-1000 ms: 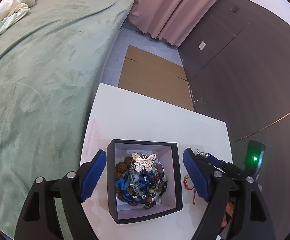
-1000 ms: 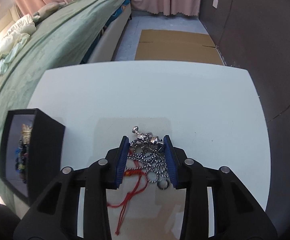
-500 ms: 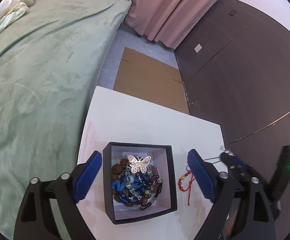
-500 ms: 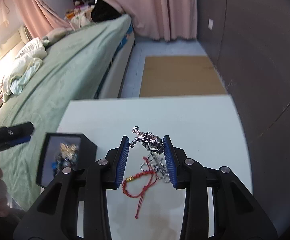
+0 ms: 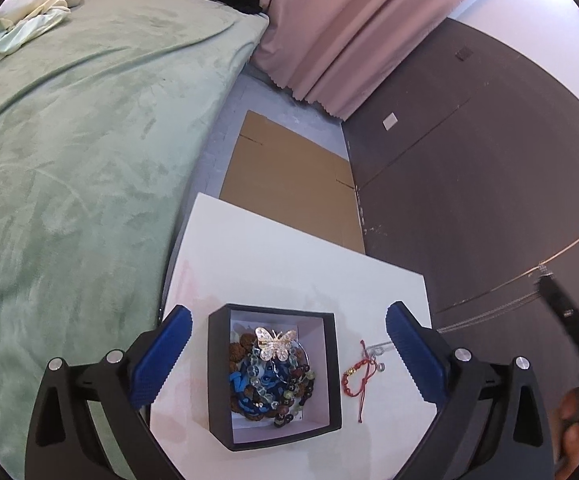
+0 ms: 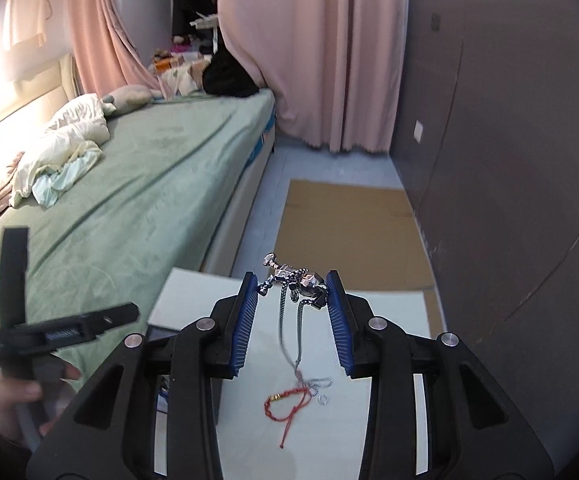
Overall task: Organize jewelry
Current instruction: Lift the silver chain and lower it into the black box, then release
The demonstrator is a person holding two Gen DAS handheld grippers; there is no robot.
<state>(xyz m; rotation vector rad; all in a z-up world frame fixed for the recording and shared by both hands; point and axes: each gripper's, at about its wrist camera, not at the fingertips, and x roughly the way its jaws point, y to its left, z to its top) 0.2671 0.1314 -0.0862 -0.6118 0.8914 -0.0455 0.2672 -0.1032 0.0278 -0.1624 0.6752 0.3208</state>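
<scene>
A black box point(image 5: 331, 364) with a white lining sits on the white table point(image 5: 289, 264), holding bead bracelets and a gold butterfly brooch point(image 5: 275, 342). My left gripper point(image 5: 287, 354) straddles the box, its jaws opening and touching nothing. My right gripper point(image 6: 292, 292) is high above the table, shut on a silver figure pendant point(image 6: 295, 278). The pendant's chain point(image 6: 289, 332) hangs down, and its end still rests on the table. A red cord bracelet point(image 6: 289, 404) lies beside that end, to the right of the box point(image 5: 355, 376).
A green-covered bed point(image 5: 69, 160) runs along the table's left side. Flat cardboard point(image 5: 289, 184) lies on the floor beyond the far edge. A dark wall panel point(image 5: 489, 160) stands close on the right, with pink curtains point(image 6: 329, 60) behind. A person's hand point(image 6: 5, 396) holds the left gripper.
My right gripper has risen well above the table with the pendant, drawing the chain up and leaving the red bracelet lying there. My left gripper's jaws have widened and it has pulled back slightly.
</scene>
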